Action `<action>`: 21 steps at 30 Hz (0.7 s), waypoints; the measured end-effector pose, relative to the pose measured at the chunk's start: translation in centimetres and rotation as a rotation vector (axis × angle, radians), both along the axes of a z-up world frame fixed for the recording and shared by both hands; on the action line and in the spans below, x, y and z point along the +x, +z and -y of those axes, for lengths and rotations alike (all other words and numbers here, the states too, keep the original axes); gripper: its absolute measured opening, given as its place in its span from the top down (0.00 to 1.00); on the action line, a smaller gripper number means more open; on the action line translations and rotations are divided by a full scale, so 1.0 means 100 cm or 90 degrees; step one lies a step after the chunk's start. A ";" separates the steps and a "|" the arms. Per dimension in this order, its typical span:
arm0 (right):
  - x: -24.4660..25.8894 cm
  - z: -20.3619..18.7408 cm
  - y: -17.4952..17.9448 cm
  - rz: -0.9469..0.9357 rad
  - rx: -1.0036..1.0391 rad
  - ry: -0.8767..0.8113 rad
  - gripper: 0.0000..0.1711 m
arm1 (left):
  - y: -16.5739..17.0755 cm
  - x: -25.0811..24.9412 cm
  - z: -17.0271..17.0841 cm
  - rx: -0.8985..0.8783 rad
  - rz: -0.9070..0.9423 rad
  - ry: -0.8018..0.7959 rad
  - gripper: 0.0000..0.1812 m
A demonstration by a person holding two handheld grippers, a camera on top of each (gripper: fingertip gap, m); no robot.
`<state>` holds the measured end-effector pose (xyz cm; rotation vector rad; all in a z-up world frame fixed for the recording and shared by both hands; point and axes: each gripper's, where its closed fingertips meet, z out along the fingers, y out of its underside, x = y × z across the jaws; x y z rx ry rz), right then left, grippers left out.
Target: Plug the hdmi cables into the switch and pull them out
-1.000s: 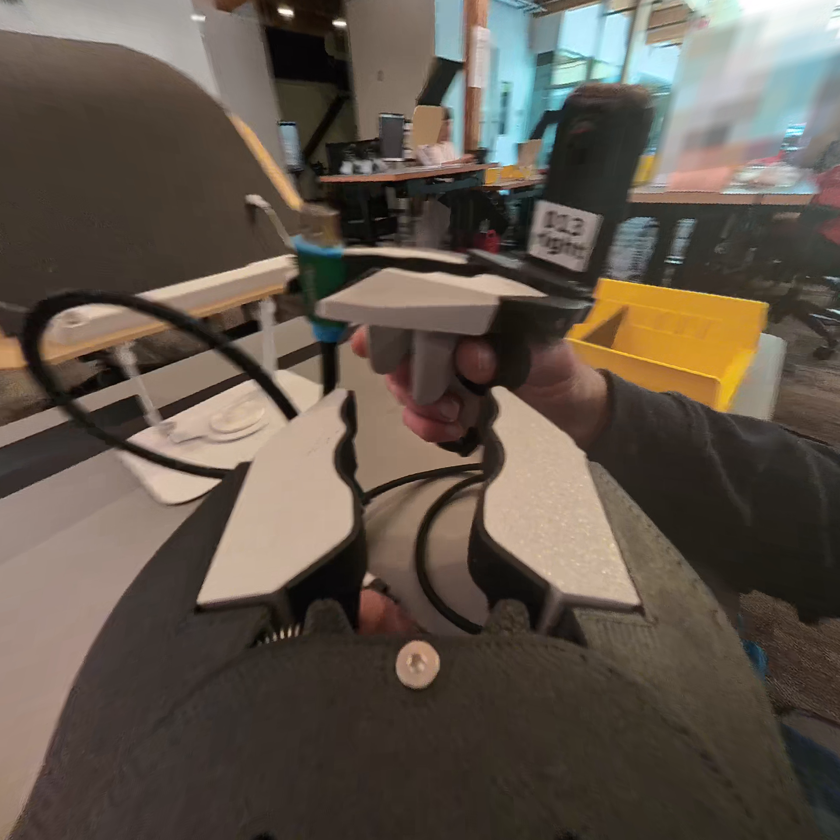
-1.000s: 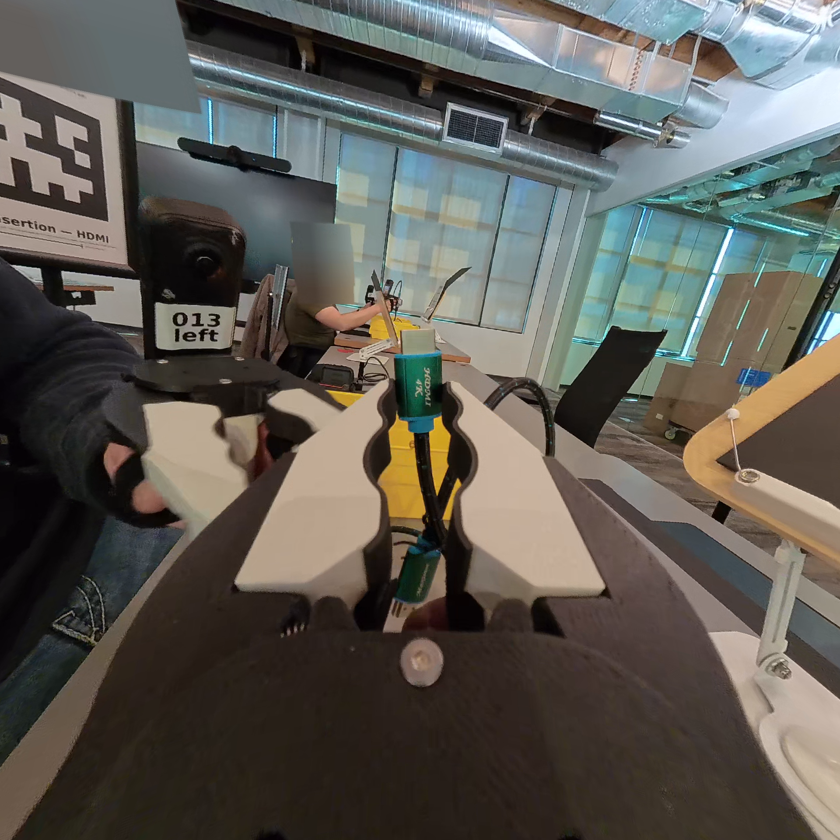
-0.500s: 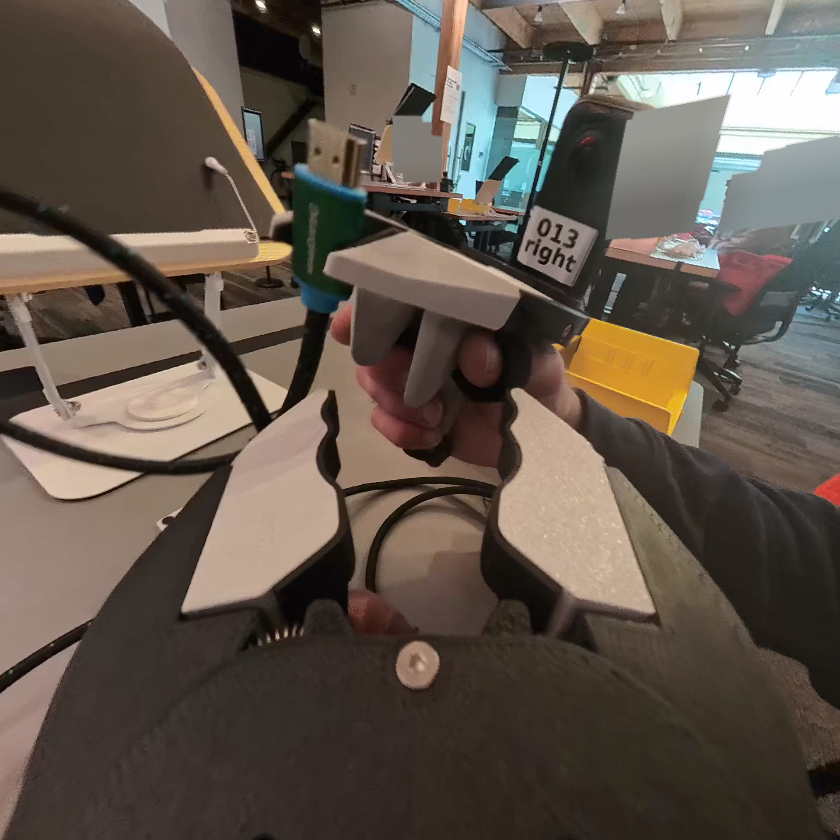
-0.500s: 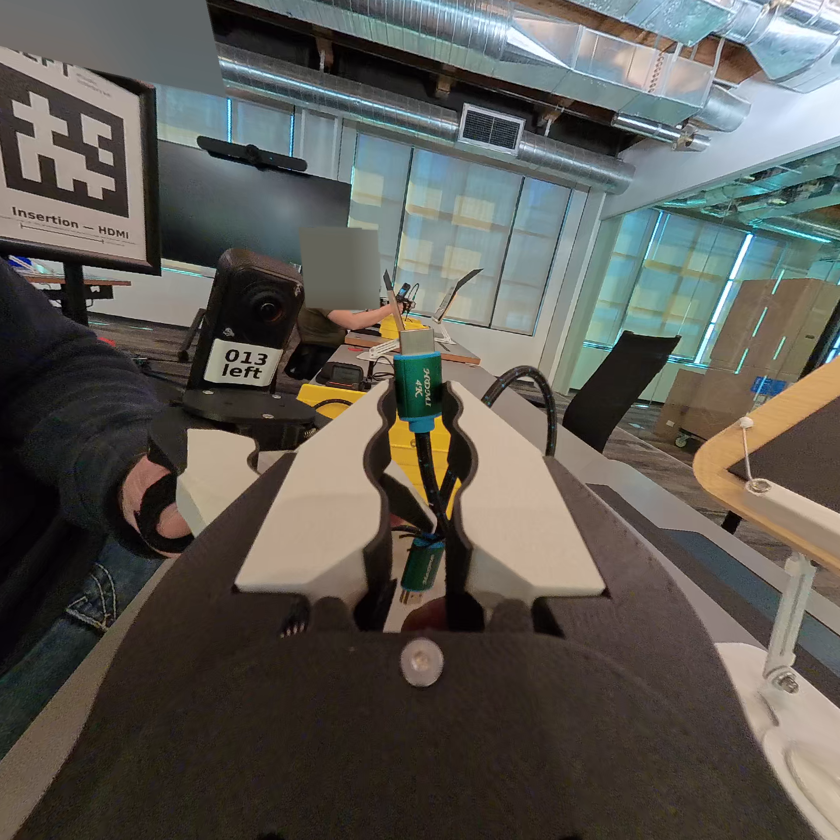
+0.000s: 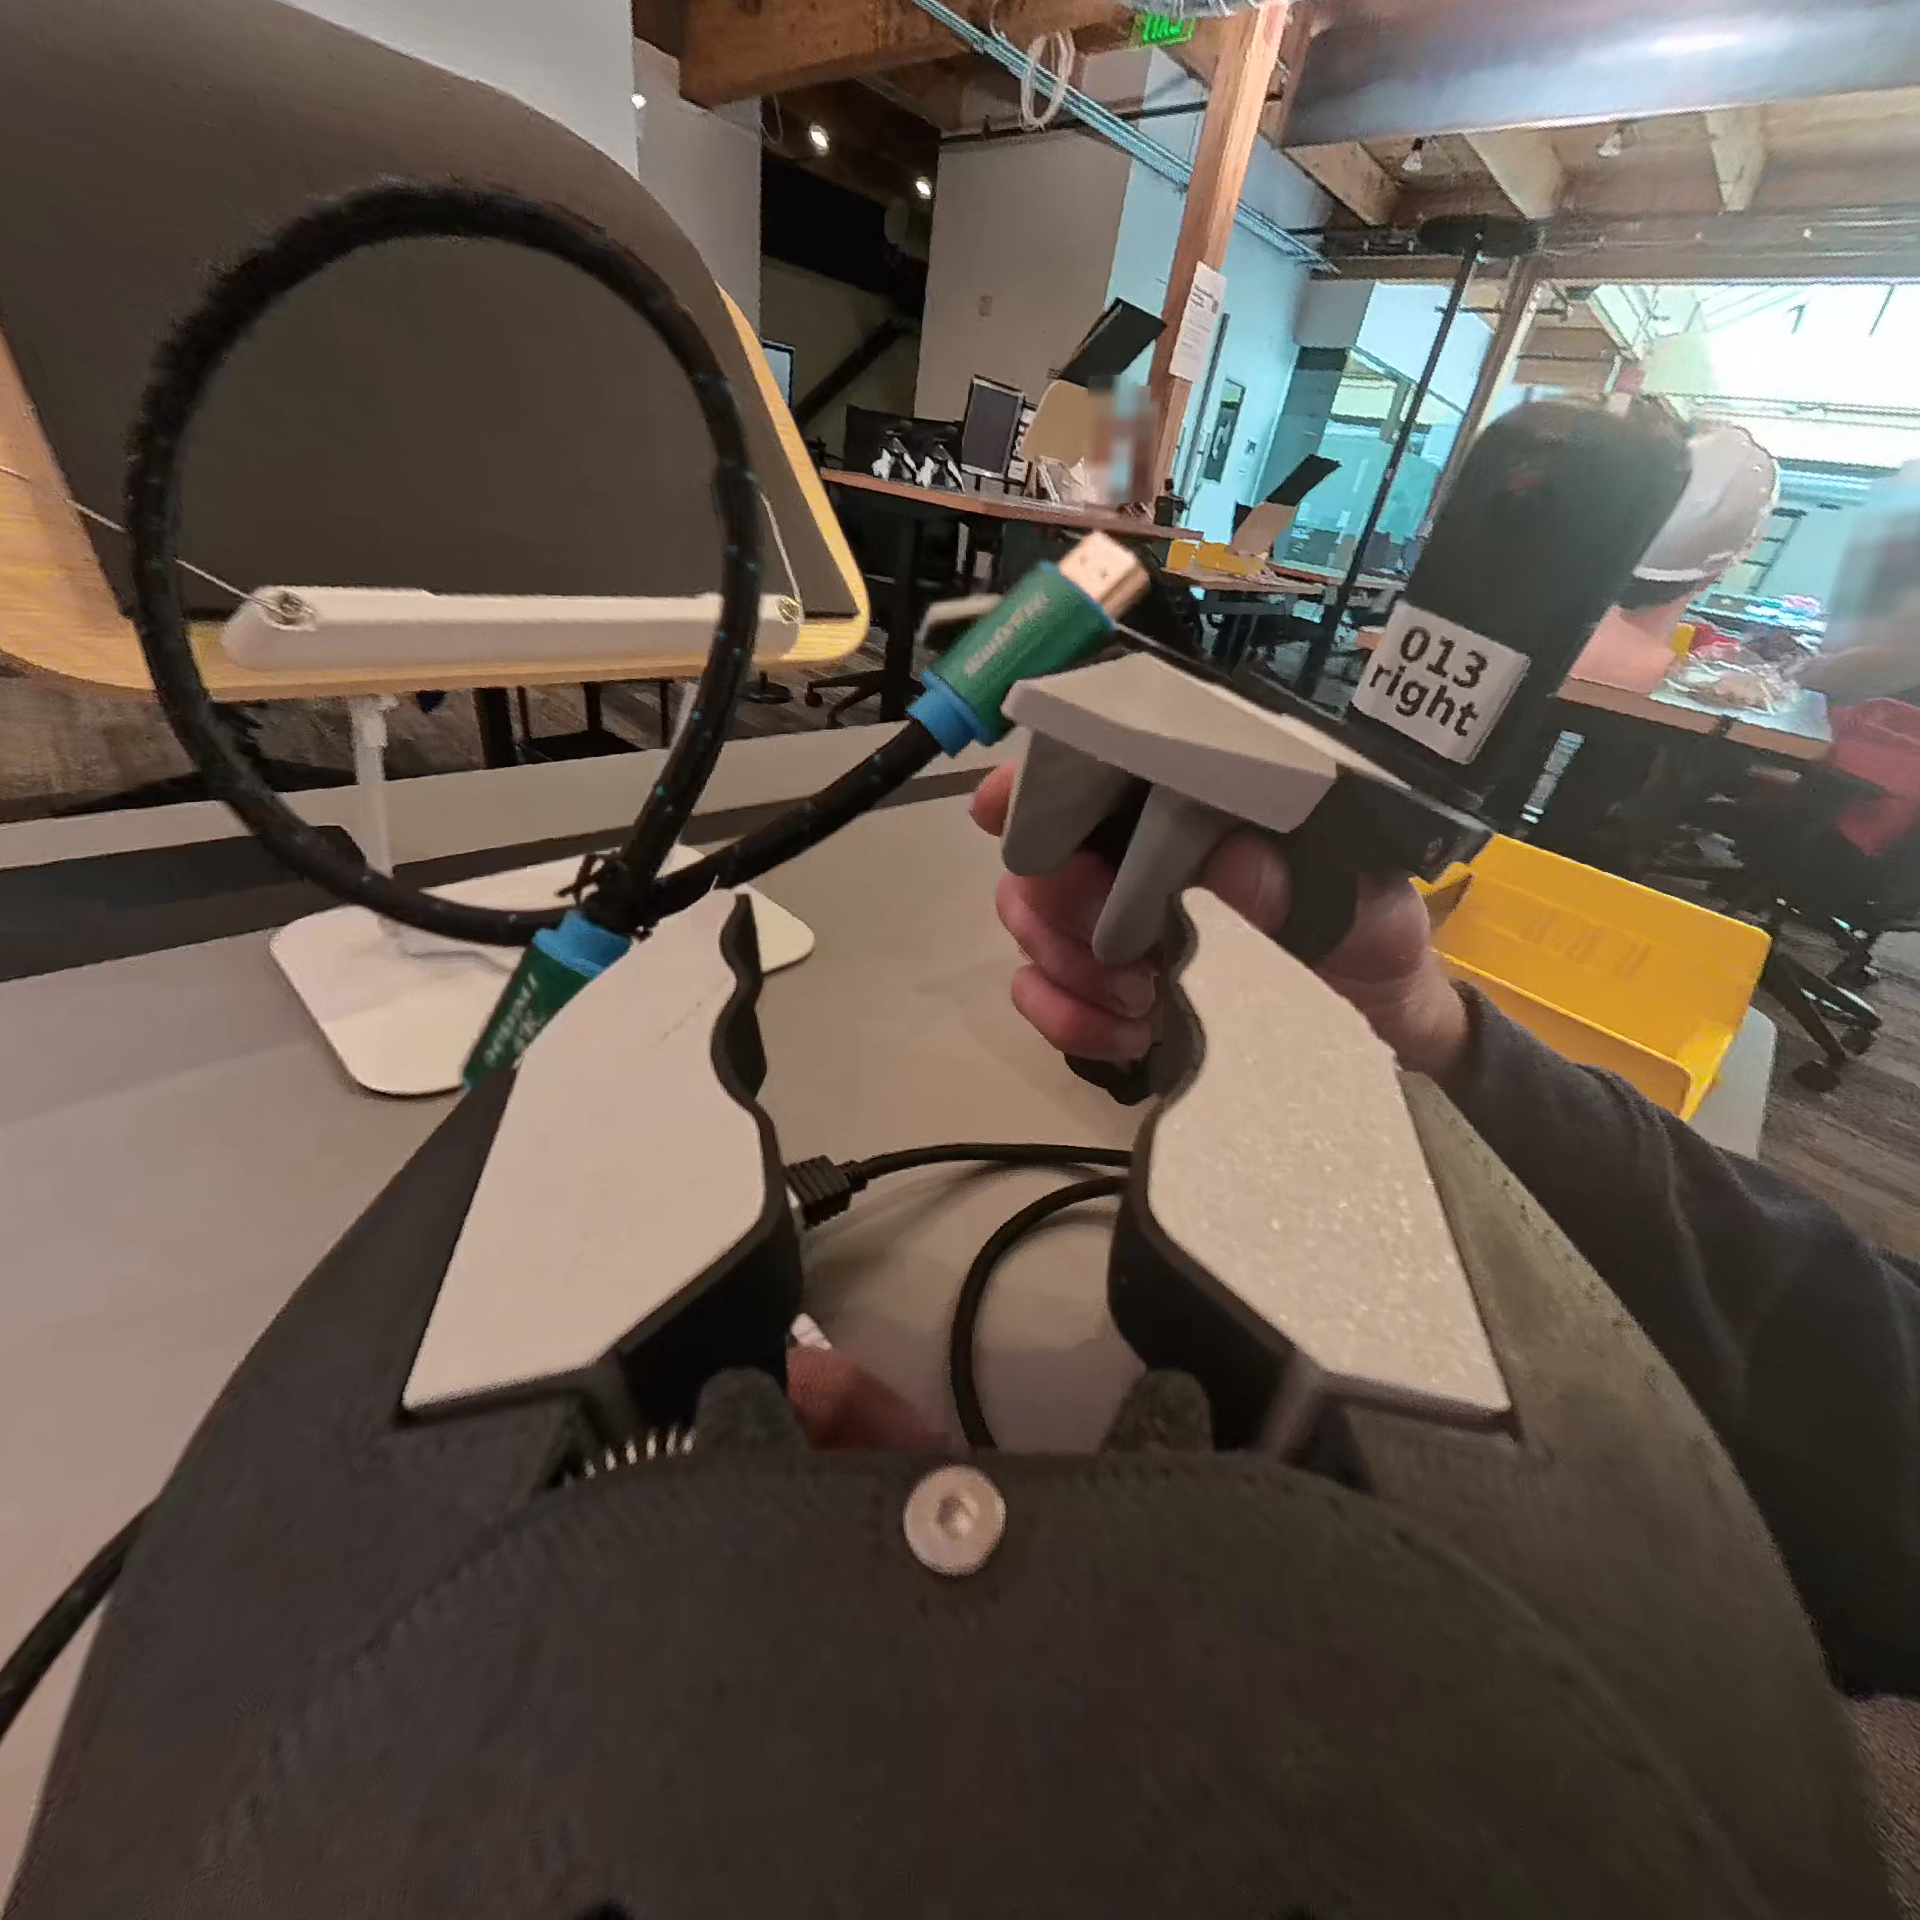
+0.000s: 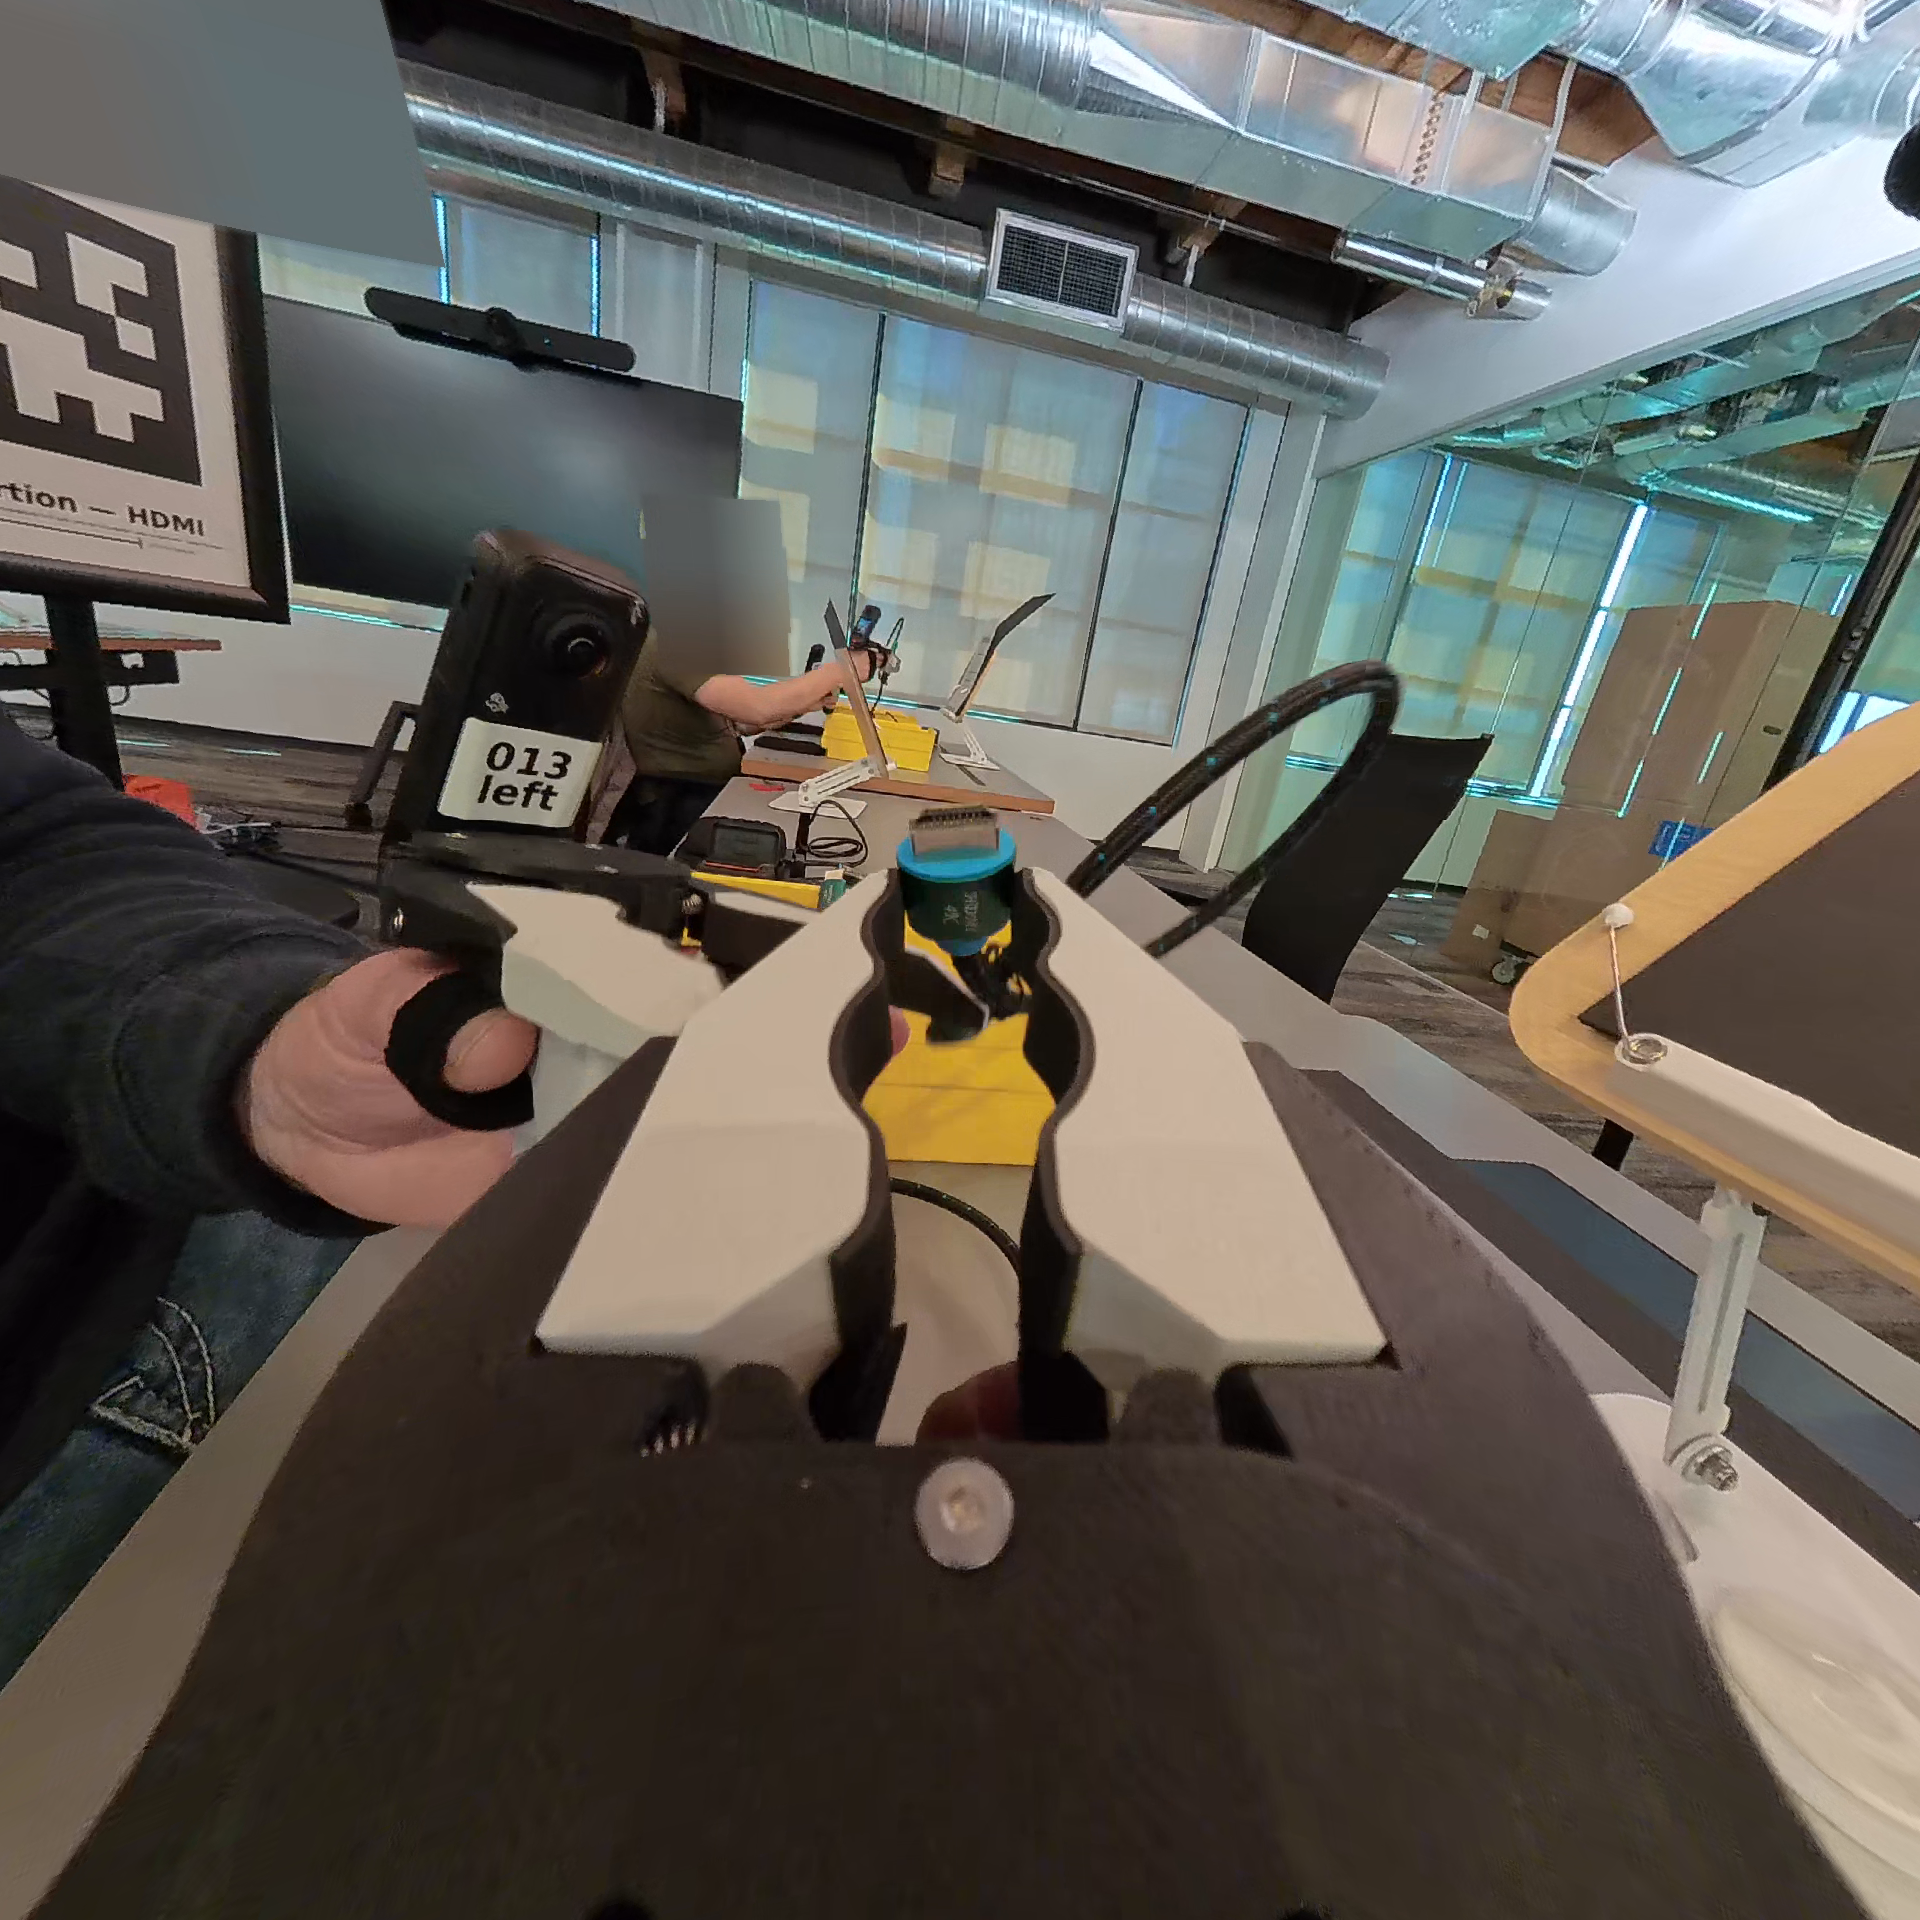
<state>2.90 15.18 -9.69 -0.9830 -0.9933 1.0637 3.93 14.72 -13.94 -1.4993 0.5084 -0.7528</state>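
Progress: no plug seated; switch not visible; all insertion and removal judged outstanding
Right gripper (image 6: 961, 914): clamped on green HDMI plug (image 6: 954, 902), above the grey table (image 5: 187, 1174)
Left gripper (image 5: 956, 1049): jaws wide, empty, over the table
Cable (image 5: 717, 582): black braided sheath, stiff loop; second green plug (image 5: 535, 1003) dangling near the table
Plug: cylindrical metallic shell, blue collar

The left gripper (image 5: 951, 1070) is raised with fingers spread wide (nothing between them); the right gripper (image 6: 956, 914) pinches narrowly, hand (image 5: 1174, 935) squeezing its trigger.
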 end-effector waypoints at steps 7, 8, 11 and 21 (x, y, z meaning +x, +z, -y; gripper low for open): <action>0.003 -0.003 0.001 -0.014 -0.015 0.006 0.89 | 0.022 -0.013 -0.004 0.080 -0.012 0.052 0.61; 0.003 -0.003 0.001 -0.016 -0.019 0.008 0.90 | 0.025 -0.014 -0.004 0.093 -0.015 0.058 0.62; 0.001 -0.001 -0.001 -0.019 -0.030 0.025 0.91 | 0.033 -0.016 -0.005 0.124 -0.017 0.069 0.64; -0.003 0.003 -0.007 -0.016 -0.059 0.071 0.95 | 0.044 -0.010 -0.002 0.116 0.040 -0.019 0.73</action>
